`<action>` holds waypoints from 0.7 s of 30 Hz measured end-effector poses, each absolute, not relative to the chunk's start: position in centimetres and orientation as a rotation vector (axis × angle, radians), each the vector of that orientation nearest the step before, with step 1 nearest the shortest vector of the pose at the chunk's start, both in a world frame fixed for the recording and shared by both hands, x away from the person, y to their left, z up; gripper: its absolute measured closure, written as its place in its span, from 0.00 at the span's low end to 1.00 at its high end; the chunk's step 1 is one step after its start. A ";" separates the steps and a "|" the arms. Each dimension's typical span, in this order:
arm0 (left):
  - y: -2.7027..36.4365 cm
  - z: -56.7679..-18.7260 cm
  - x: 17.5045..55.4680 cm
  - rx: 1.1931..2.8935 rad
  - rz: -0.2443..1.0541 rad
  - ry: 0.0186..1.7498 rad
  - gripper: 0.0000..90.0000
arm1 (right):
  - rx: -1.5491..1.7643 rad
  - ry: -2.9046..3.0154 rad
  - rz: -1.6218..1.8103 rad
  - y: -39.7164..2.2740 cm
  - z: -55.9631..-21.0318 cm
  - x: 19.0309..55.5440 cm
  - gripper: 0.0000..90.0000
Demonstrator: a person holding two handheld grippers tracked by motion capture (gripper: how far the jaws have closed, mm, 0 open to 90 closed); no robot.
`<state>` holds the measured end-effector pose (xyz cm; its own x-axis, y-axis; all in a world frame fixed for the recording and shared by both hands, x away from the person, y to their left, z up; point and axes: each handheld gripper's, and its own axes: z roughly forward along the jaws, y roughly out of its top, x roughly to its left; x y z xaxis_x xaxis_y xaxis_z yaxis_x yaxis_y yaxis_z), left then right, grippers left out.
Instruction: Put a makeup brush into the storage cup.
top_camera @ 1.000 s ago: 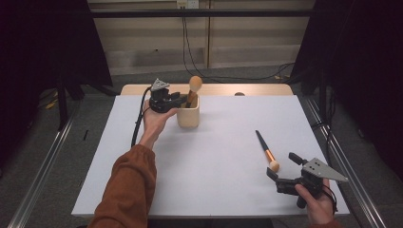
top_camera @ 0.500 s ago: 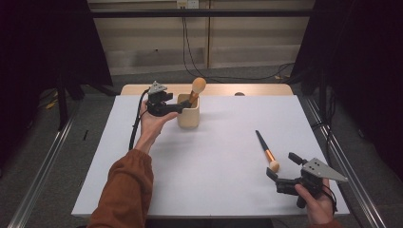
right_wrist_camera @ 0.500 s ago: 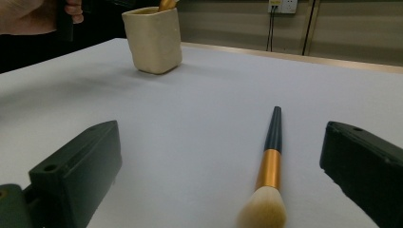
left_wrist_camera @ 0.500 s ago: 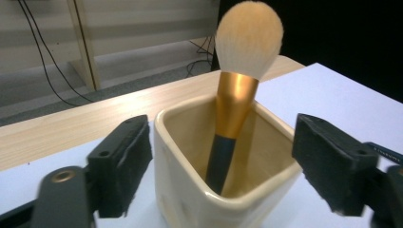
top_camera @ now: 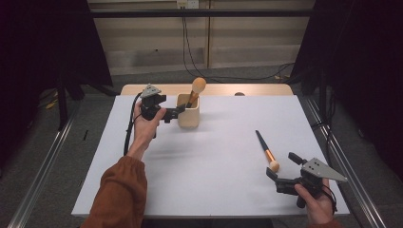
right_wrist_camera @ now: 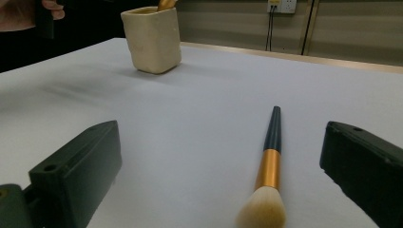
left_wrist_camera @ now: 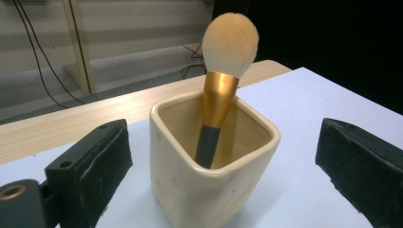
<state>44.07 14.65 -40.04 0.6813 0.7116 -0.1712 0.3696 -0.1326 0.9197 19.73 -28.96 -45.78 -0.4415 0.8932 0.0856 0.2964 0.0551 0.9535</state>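
Left hand-held gripper [top_camera: 177,112] has just been opening its jaws, and they now stand wide either side of the cream cup [top_camera: 188,111], pads clear of its walls, gripping nothing. Inside the cup a powder brush [top_camera: 195,90] stands head up, leaning toward the cup's 12 o'clock corner. The cup sits at about 11 o'clock on the white surface [top_camera: 209,180].

Right hand-held gripper [top_camera: 273,178], down at 5 o'clock, is open too, its jaws flanking the bristle end of a second brush [right_wrist_camera: 269,176] that lies flat, handle pointing to 11 o'clock.

Risks from here: the left jaws bracket the cup closely, so a sideways pull-out looks liable to clip a wall and slide or tip the cup, spilling the upright brush. On the right, closing on the soft bristles rather than the gold ferrule would likely give a mushy grip, and the brush could droop or slip on the lift. Its round handle may also roll if one pad touches first.
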 end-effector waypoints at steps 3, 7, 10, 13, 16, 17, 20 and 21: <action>14.9 -39.9 43.5 1.745 0.414 0.865 0.05 | 1.190 1.789 1.399 -29.0 -45.8 19.8 0.00; 15.4 -39.9 42.7 1.764 0.445 0.869 0.10 | 1.190 1.787 1.401 -29.0 -45.8 19.7 0.00; 15.8 -40.2 42.2 1.758 0.447 0.886 0.09 | 1.189 1.788 1.401 -29.0 -45.8 19.7 0.00; 16.3 -40.5 41.8 1.758 0.441 0.884 0.08 | 1.189 1.788 1.401 -28.9 -45.8 19.7 0.00; 16.7 -40.8 41.2 1.769 0.438 0.878 0.07 | 1.190 1.790 1.399 -28.9 -45.8 19.8 0.00; 16.9 -40.9 41.0 1.770 0.436 0.877 0.07 | 1.192 1.790 1.400 -28.9 -45.8 19.8 0.00; 17.2 -41.2 40.4 1.754 0.439 0.904 0.05 | 1.191 1.790 1.400 -28.9 -45.8 19.8 0.00; 17.4 -41.3 40.2 1.752 0.433 0.907 0.05 | 1.193 1.789 1.400 -28.9 -45.8 19.8 0.00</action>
